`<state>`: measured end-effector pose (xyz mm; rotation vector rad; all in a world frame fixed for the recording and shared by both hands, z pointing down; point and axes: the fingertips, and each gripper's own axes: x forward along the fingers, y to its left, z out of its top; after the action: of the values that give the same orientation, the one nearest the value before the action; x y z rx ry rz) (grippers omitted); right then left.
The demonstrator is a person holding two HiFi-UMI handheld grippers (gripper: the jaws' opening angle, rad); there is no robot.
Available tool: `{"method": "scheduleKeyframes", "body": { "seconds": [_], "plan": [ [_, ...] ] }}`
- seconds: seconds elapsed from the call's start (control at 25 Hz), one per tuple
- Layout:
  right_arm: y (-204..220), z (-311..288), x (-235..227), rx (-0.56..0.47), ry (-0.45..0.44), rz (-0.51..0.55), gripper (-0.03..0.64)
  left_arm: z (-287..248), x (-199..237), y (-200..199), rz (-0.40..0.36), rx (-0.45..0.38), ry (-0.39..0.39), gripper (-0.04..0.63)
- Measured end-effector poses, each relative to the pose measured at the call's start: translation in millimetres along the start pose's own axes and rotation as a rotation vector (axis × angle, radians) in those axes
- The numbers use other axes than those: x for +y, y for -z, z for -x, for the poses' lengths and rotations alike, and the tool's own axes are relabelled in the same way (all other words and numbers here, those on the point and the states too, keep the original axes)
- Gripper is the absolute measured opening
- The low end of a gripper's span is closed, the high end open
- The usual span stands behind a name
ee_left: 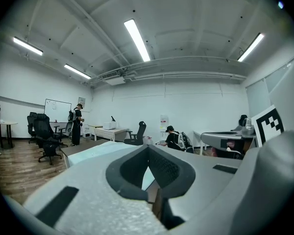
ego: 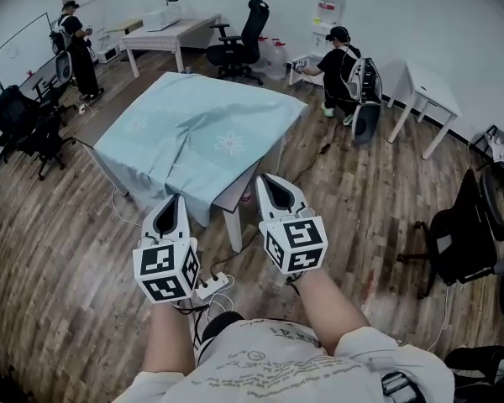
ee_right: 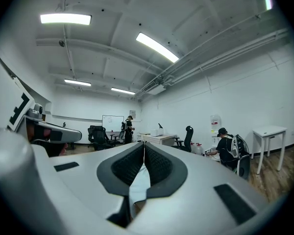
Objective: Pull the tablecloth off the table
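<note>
A light blue tablecloth (ego: pixel 193 128) covers a square table in the middle of the room and hangs over its near-left side. A bare strip of the table (ego: pixel 242 190) shows at the near corner. My left gripper (ego: pixel 177 198) and right gripper (ego: pixel 265 178) are held side by side just short of the near edge, both shut with nothing between the pads. In the left gripper view the left gripper (ee_left: pixel 148 147) points level across the room, with the tablecloth (ee_left: pixel 95 153) below it. Under the closed right gripper (ee_right: pixel 144 145) a sliver of the tablecloth (ee_right: pixel 138 185) shows.
A power strip (ego: pixel 212 288) with cables lies on the wood floor by my feet. One person (ego: pixel 77 44) stands at the back left, another person (ego: pixel 340 65) crouches at the back right. Office chairs (ego: pixel 244 36) (ego: pixel 462 229) and white tables (ego: pixel 164 30) (ego: pixel 428 91) ring the room.
</note>
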<state>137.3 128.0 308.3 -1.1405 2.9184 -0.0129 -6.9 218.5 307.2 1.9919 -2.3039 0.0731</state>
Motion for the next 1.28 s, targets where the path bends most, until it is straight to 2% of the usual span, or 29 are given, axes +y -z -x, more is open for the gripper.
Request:
{"method": "scheduleKeyframes", "body": {
  "seconds": [0.2,0.64,1.0,1.28],
  "plan": [
    [10,-5,-27,0.014,0.025,-0.033,0.014,-23,-16,1,-0.014,-0.008,0.017,0.012],
    [23,-47,-77,0.015,0.054,0.002,0.014,-97,-28,8,-0.003,-0.019,0.056,0.012],
    [27,-133,-140,0.012,0.021,0.026,0.014,-206,-23,6,0.001,-0.048,0.028,0.012],
    [15,-217,-192,0.020,-0.022,0.076,0.014,-298,-1,-14,0.078,-0.090,-0.004,0.012]
  ]
}}
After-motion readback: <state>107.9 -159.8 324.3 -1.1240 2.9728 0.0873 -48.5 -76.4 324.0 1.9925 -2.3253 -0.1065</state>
